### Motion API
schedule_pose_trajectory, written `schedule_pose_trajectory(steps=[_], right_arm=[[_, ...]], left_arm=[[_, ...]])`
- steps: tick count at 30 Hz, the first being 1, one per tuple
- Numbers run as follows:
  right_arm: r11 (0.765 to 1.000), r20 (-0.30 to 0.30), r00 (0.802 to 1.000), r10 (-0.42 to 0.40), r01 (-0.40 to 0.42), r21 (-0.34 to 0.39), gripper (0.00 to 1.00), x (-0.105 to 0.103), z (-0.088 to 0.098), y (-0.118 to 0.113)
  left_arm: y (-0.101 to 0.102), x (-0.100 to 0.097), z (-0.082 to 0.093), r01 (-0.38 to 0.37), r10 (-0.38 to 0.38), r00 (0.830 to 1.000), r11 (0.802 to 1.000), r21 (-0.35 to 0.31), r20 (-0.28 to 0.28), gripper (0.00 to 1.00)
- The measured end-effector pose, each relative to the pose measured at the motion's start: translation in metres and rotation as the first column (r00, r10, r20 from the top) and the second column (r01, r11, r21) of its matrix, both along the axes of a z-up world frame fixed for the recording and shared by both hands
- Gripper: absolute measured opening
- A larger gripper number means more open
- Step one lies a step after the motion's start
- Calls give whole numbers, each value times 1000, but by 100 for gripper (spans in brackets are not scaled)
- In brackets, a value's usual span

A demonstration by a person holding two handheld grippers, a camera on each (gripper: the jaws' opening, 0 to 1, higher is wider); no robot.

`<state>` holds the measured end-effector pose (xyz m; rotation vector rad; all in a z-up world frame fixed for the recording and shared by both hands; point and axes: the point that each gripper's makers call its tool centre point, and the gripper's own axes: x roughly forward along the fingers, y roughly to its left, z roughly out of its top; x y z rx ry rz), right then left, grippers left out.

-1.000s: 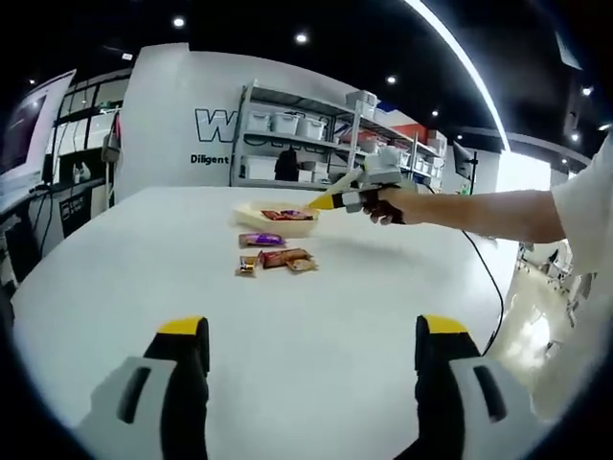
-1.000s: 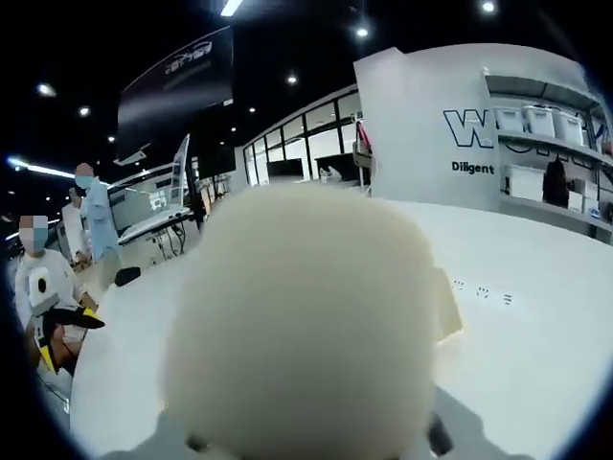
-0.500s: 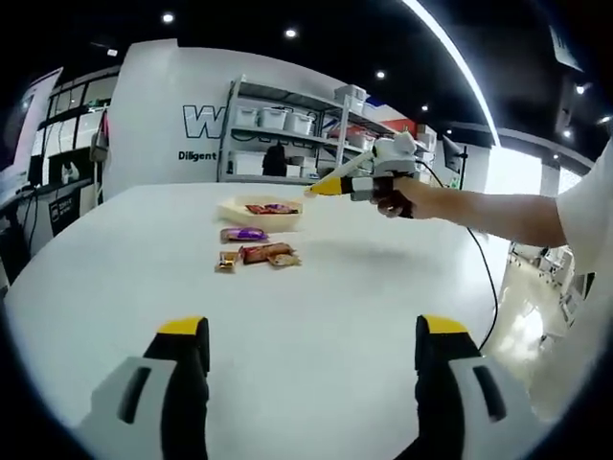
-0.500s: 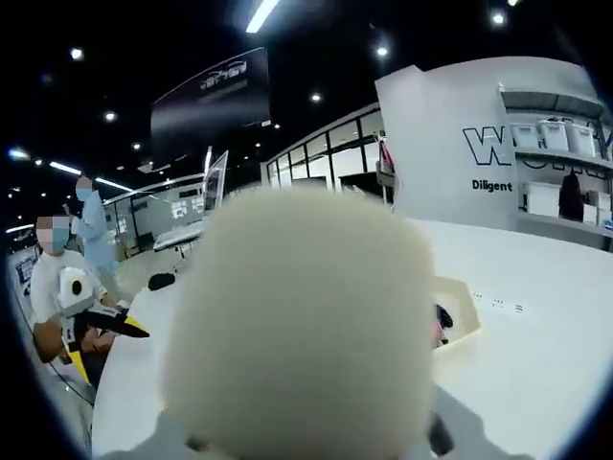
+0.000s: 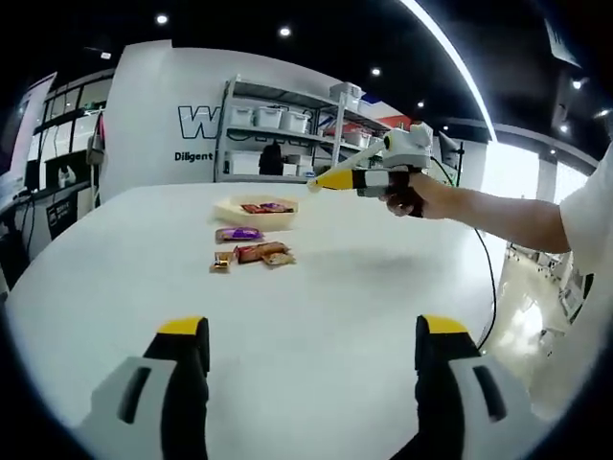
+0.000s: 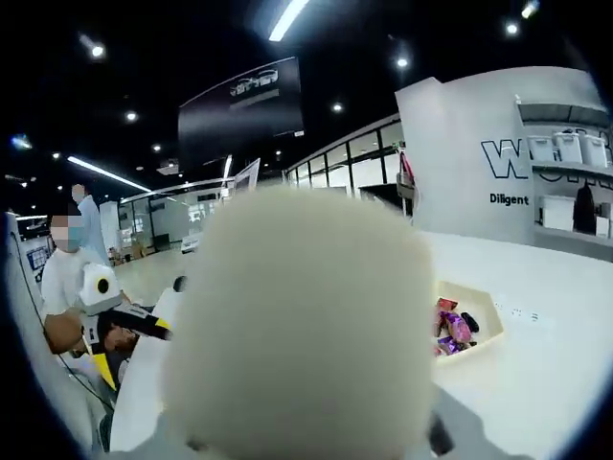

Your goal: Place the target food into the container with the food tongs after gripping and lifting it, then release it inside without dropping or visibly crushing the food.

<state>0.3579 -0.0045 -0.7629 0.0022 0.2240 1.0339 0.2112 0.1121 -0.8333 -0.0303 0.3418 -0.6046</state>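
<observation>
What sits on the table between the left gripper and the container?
Left gripper view: bare table, then the wrapped snacks in front of the container. Left gripper open.

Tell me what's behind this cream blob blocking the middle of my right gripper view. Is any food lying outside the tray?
Observer: Yes. The left gripper view shows a purple packet and a few brown packets on the table, just in front of the tray.
Operator: Where is my right gripper relative to that tray?
Observer: The right gripper is raised above the table, off to one side of the tray, and its food tongs point toward the tray.
Operator: And the left gripper?
Observer: The left gripper is open with nothing between its jaws, over bare table well short of the packets.
</observation>
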Motion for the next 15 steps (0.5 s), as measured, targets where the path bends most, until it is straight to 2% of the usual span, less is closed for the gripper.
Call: schedule_pose_trajectory(steps=[10, 15], right_arm=[[997, 2, 998, 64, -64, 42, 14, -38, 8, 12], [992, 10, 995, 104, -105, 75, 14, -63, 17, 19]], left_arm=[[-9, 0, 5, 30, -29, 1000, 999, -26, 11, 87], [-19, 0, 14, 75, -74, 997, 994, -79, 20, 88]])
